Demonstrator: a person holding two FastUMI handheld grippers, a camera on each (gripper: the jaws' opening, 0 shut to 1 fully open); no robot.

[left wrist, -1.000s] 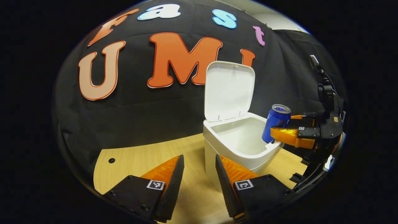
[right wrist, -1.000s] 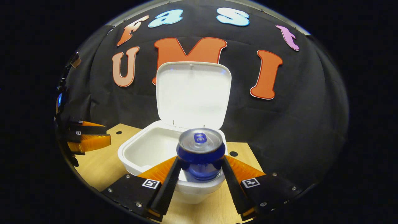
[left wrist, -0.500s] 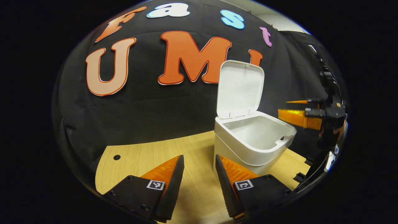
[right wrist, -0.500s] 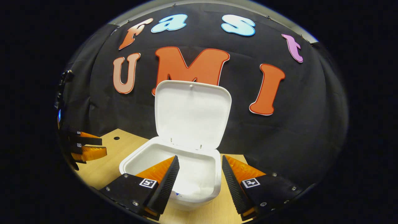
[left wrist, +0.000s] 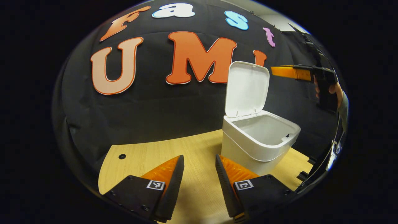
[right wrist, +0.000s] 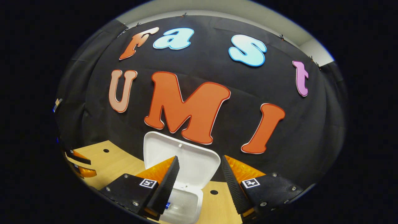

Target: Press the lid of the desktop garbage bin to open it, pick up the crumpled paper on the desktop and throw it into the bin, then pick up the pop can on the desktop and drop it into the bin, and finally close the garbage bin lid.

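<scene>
Bin point(left wrist: 259, 146) stands on table point(left wrist: 149, 155), lid point(left wrist: 247, 88) upright behind.

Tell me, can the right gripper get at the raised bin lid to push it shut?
Probably yes. The right gripper is open and empty, held up just in front of the upright white lid, with nothing between them. The left gripper is low over the table, off to the side.

the white desktop garbage bin point(left wrist: 259, 146) stands on the wooden desk, its lid point(left wrist: 247, 89) upright and open. a blue glint inside, seen in the right gripper view, may be the pop can point(right wrist: 168, 205).
</scene>
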